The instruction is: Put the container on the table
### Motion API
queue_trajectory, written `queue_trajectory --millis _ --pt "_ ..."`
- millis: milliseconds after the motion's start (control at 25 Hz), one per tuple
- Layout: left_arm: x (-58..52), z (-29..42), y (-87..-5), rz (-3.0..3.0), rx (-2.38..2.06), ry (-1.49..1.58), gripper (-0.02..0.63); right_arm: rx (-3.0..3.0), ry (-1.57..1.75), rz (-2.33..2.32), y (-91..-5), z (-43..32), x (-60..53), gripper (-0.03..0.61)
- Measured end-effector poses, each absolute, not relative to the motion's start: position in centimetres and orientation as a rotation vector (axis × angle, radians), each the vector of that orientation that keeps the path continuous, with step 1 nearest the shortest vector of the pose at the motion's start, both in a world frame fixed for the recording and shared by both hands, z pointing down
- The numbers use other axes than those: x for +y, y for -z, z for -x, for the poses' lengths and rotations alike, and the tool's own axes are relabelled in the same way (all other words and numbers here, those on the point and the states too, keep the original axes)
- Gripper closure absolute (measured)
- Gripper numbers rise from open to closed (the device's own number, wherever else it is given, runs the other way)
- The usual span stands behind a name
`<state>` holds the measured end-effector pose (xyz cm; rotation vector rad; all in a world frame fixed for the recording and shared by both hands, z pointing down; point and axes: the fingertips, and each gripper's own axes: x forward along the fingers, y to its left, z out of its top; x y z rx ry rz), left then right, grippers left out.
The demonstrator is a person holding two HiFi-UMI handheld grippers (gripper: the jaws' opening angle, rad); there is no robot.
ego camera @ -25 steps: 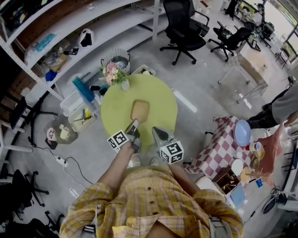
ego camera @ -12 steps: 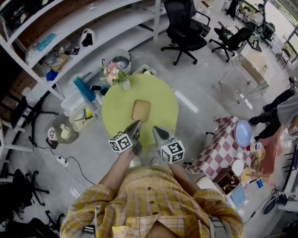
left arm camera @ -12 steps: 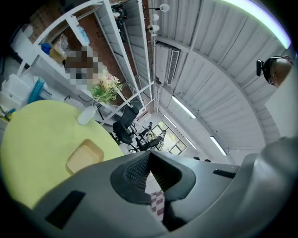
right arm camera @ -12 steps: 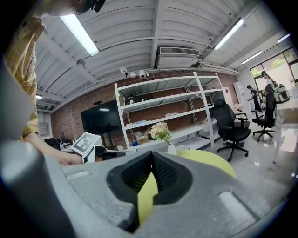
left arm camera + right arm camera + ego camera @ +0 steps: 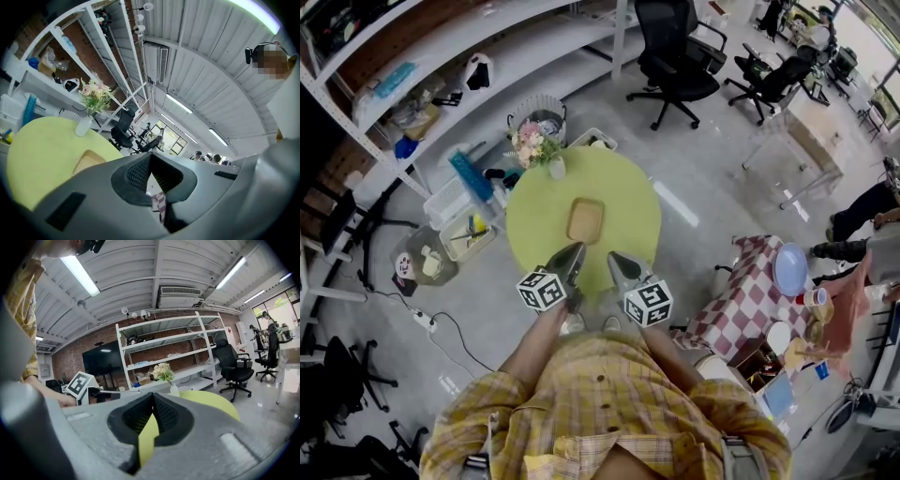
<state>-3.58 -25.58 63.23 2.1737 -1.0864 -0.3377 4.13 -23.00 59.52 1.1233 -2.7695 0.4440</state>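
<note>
Green table [image 5: 626,202] bears tan container [image 5: 585,221], flower vase [image 5: 556,169] at its edge.

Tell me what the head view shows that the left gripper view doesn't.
Only the head view shows the right gripper and the blue plate. Only the left gripper view shows the ceiling light strips and the air conditioner. Both show the green round table, the tan container resting on it, and the flower vase at its far edge.
</note>
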Motion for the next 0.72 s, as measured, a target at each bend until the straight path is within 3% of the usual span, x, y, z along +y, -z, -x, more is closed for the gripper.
queue_trajectory --millis 720 --pt "-24.3 3.5 -62.0 -2.348 -1.133 0.203 0.609 -2.79 -0.463 -1.104 -59.7 -3.6 -23.1 0.581"
